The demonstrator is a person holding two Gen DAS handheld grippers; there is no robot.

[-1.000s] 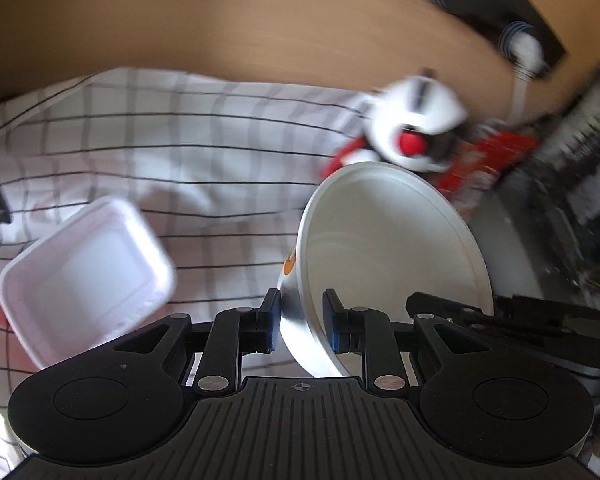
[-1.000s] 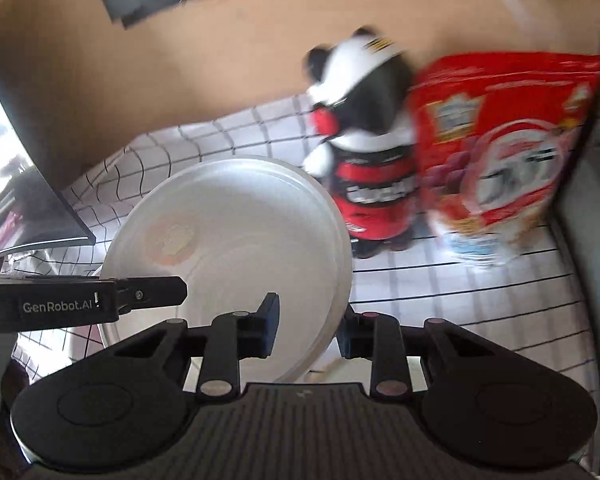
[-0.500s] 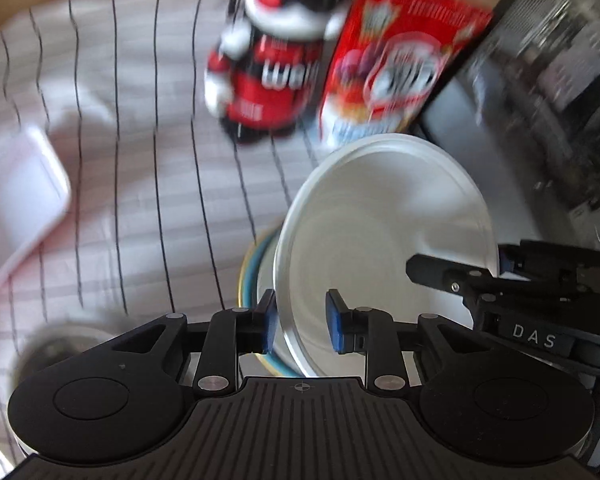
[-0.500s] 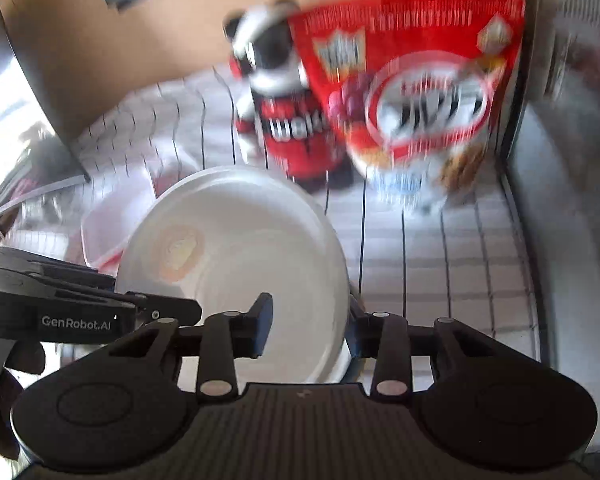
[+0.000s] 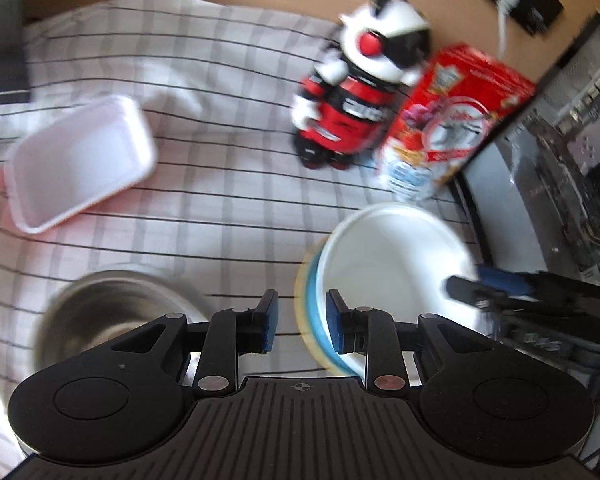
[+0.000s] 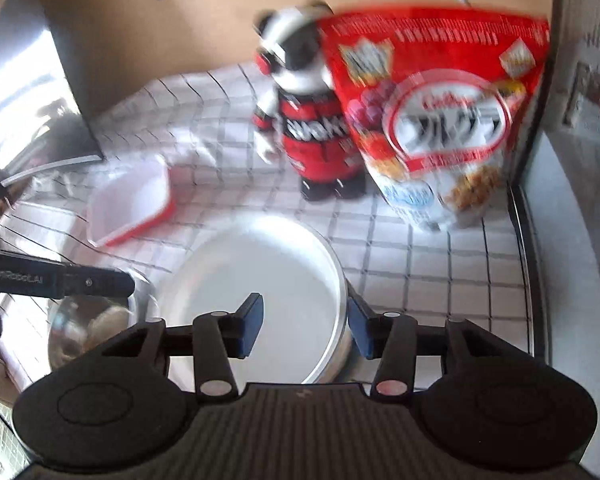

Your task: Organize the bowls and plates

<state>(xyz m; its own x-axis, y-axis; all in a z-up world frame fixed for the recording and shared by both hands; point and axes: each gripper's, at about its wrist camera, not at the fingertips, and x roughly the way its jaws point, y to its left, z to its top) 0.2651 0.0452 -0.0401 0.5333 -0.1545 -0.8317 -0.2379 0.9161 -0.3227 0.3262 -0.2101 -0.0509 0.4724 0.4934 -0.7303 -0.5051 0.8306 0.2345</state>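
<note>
A white round plate (image 5: 392,260) lies on a yellow and blue plate (image 5: 306,300) on the checked cloth. My left gripper (image 5: 300,320) is open, the stacked rims standing between its blue pads without being pressed. In the right wrist view the white plate (image 6: 260,280) fills the middle. My right gripper (image 6: 306,320) straddles its right rim; its jaws are opening and the pads stand off the rim. A finger of the right gripper (image 5: 484,292) reaches over the plate's right side. A finger of the left gripper (image 6: 100,282) shows at the left.
A steel bowl (image 5: 112,308) stands left of the stack, and a white rectangular tray (image 5: 80,164) lies farther left. A red and black toy figure (image 5: 360,92) and a red cereal bag (image 5: 448,120) stand behind the stack. A dark appliance (image 5: 560,184) lines the right edge.
Both grippers brought the tilted white plate down flat onto the yellow and blue plate, then parted their jaws from its rim. The steel bowl has come into view.
</note>
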